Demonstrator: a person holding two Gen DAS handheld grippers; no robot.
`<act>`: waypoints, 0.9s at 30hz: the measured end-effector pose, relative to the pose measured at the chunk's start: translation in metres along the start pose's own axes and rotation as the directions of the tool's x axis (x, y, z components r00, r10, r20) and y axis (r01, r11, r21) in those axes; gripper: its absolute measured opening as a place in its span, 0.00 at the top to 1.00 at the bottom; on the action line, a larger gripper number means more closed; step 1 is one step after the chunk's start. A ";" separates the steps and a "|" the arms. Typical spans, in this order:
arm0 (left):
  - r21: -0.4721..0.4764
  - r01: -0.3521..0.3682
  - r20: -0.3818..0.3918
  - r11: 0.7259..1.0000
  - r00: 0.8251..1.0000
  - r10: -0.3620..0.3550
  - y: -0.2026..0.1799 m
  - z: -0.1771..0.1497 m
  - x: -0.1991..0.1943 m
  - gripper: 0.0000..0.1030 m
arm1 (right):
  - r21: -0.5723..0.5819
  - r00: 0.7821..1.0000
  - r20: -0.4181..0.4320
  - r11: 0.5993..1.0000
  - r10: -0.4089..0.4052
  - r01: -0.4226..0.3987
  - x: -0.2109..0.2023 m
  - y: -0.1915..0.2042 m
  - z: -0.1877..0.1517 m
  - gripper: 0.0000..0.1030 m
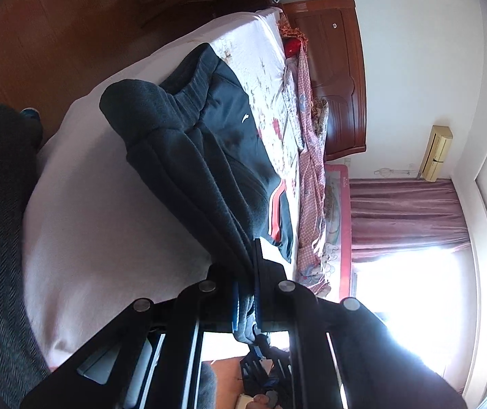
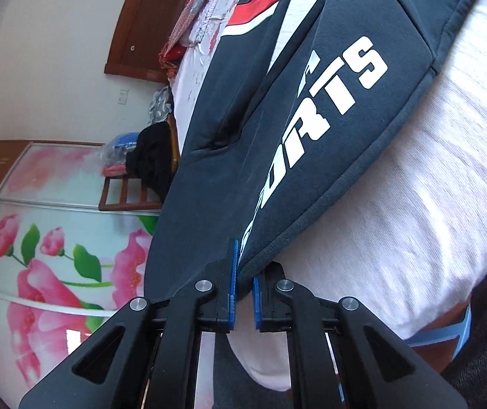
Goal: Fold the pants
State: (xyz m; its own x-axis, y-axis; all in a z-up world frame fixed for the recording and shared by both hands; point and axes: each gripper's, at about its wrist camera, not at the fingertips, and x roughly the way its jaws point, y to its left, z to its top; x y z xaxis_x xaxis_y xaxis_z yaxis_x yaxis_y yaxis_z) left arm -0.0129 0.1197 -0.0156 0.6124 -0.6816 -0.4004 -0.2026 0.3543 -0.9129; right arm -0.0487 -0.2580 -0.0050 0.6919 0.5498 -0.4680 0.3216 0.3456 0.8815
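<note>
Your left gripper point(image 1: 245, 293) is clamped on a bunched fold of the dark pants point(image 1: 209, 156). Your right gripper point(image 2: 243, 293) pinches their hem, jaws narrow. Both grips sit near the bed point(image 1: 107, 221) edge, with bare pale sheet beside the cloth. The pants stretch across the mattress, navy with white lettering point(image 2: 332, 109) and red-white stripes. Farther off stands the wooden headboard point(image 1: 342, 78).

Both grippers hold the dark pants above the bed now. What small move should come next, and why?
Probably carry both grips together across the bed and lay the held edge over the part lying flat. The left gripper and the right gripper are each shut on the pants, and the cloth hangs lifted between them, so the fold seems begun but not laid down.
</note>
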 end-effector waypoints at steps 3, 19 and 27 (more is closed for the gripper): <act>0.044 -0.067 -0.031 0.997 0.997 0.068 0.004 -0.017 -0.013 0.95 | -0.011 1.000 -0.020 1.000 -0.020 0.020 -0.009 -0.015 -0.013 0.94; 0.363 -0.381 0.120 0.850 0.924 0.363 -0.059 -0.030 -0.006 0.11 | 0.155 0.881 0.397 0.965 -0.258 0.213 -0.176 -0.113 0.097 0.57; 0.581 -0.286 -0.018 0.762 0.931 0.364 -0.102 -0.070 0.056 0.03 | 0.356 0.727 0.508 0.882 -0.461 0.310 -0.234 -0.176 0.184 0.57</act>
State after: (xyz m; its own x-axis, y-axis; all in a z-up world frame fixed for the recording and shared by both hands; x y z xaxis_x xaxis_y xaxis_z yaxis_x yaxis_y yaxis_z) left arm -0.0119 0.0005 0.0499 0.4825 -0.5175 -0.7067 0.1142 0.8371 -0.5350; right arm -0.1480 -0.5874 -0.0390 0.6835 -0.1461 -0.7152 0.7282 0.2050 0.6540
